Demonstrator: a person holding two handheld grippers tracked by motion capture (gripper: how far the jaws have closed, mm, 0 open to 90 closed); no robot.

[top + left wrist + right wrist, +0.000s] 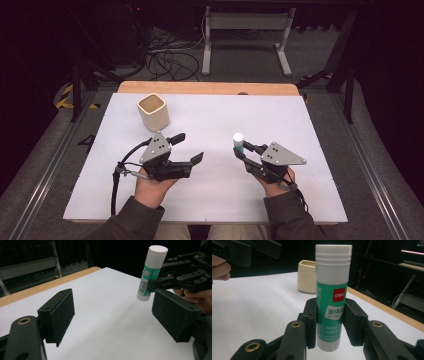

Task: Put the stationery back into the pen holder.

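Two claws over the white worktop (210,200). Right claw (240,150) clamped on the glue stick (238,142), gripping the green label mid-body, stick upright, base clear of the surface, white cap on top. Left claw (189,147) jaws wide apart, nothing between the pads, pointing toward 3 o'clock at the stick. Beige cup (153,112) at 11 o'clock from left claw, well apart. Cup's inside can't be made out
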